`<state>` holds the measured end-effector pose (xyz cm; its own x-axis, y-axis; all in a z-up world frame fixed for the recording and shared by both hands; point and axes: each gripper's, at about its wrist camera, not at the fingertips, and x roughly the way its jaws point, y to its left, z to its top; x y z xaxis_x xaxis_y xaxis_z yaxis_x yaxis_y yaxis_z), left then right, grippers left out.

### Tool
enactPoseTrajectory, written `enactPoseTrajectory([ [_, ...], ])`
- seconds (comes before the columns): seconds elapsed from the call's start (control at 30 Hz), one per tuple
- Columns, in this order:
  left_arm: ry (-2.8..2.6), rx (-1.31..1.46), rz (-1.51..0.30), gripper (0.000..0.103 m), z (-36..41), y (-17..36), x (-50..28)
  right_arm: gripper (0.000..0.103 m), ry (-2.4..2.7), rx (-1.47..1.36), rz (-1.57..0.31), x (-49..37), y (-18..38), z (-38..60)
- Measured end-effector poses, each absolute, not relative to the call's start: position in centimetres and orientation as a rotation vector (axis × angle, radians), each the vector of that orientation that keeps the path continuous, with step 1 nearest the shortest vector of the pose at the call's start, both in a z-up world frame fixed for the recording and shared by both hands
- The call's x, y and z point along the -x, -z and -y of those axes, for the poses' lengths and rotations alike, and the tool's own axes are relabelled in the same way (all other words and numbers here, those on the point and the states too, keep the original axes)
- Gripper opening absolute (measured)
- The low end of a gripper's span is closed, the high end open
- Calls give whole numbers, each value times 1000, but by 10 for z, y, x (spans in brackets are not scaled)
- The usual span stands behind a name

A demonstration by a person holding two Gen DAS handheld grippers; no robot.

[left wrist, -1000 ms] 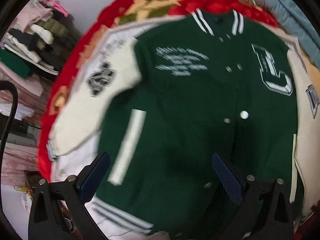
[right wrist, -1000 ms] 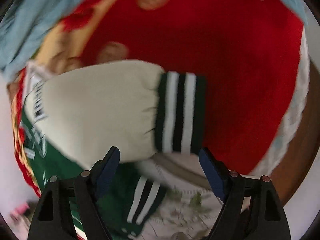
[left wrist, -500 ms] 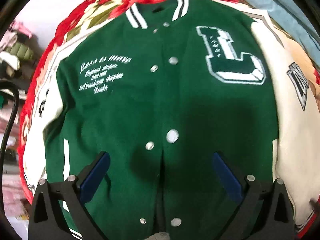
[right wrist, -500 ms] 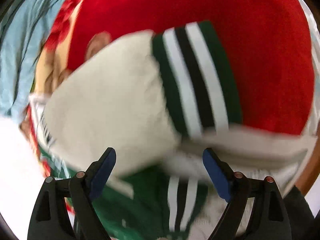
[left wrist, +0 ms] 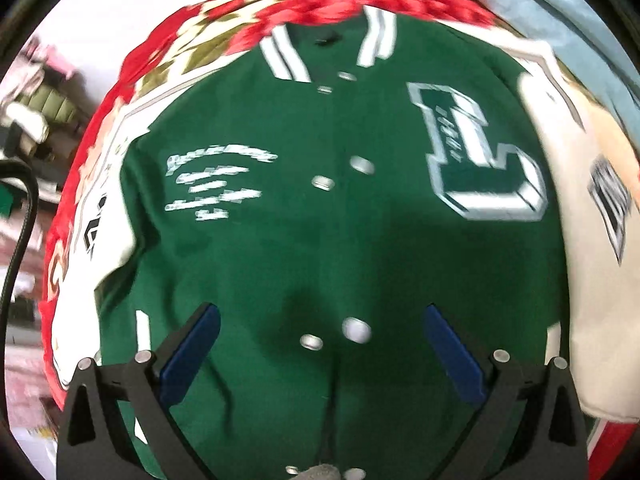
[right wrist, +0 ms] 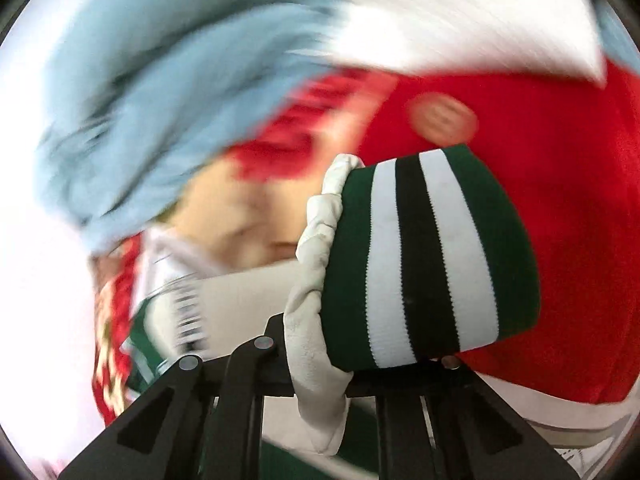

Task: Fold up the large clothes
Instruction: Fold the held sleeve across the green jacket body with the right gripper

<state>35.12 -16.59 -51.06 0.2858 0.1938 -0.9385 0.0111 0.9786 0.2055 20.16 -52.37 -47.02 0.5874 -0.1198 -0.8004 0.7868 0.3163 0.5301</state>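
Green varsity jacket (left wrist: 320,240), front side up, filling the centre of the left wrist view; it lies flat on a red floral blanket (left wrist: 304,4) whose border arcs along the upper edge of the frame. The jacket body is a matte green cloth with a row of round metal snaps (left wrist: 356,328), a block letter patch (left wrist: 480,152) at centre right, white script at centre left, and cream sleeves at both sides. The striped cuff (right wrist: 424,256), ribbed knit in green, white and black, occupies the centre right of the right wrist view. The left gripper (left wrist: 320,344) hovers low in the frame, its blue-padded fingers (left wrist: 188,352) spread wide over the jacket front, holding nothing. The right gripper (right wrist: 320,360) is clamped on the cream sleeve end just beside the cuff. A pale blue cloth (right wrist: 160,80) lies blurred at upper left.
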Motion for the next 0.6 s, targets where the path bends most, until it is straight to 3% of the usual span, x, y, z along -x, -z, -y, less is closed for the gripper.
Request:
enactPoseTrajectory([
  [0.33,-344,24,-1234,103,31,453,-398,12,216,-767,-811,-375,363,352],
  [0.5,-516,100,-1184,103,-57,447,-403,12,-27,-539,-904,-455,373,206],
  [0.6,-606,116,-1190,103,-99,465,-401,11,-179,-330,-1009,-488,413,94],
])
